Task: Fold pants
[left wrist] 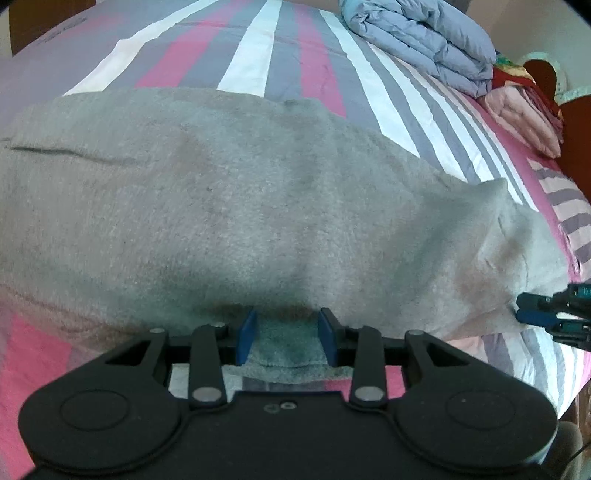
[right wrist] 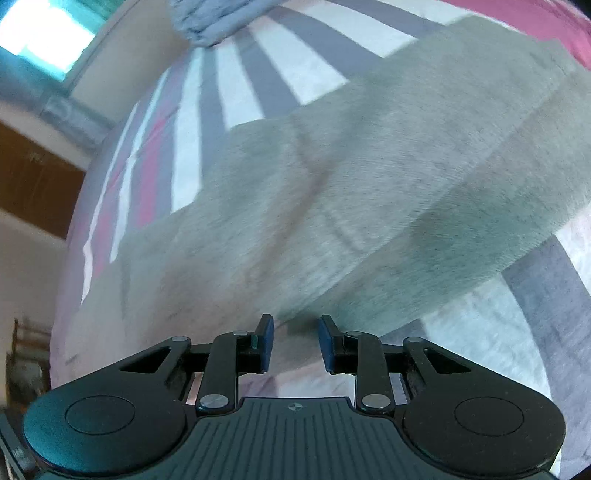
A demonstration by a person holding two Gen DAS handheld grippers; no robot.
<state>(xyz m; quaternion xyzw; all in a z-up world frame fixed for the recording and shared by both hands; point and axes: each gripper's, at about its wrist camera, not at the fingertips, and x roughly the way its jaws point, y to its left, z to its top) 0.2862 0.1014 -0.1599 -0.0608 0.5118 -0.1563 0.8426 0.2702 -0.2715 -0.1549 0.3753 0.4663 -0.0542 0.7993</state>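
Grey fleece pants (left wrist: 240, 203) lie folded lengthwise across the striped bed sheet (left wrist: 258, 48). My left gripper (left wrist: 288, 325) is at their near edge. Its blue pads stand apart, and a flap of the grey cloth lies loose between them, not pinched. My right gripper (right wrist: 295, 332) is open just off the near edge of the pants (right wrist: 351, 184), with nothing between its fingers. In the left wrist view the right gripper (left wrist: 532, 312) shows at the far right, beside the narrow end of the pants.
A folded blue quilt (left wrist: 424, 40) and a pink folded cloth (left wrist: 524, 118) lie at the far right of the bed. The right wrist view shows the quilt (right wrist: 214, 18), a bright window (right wrist: 44, 37) and brown wooden furniture (right wrist: 33, 184) beyond the bed's edge.
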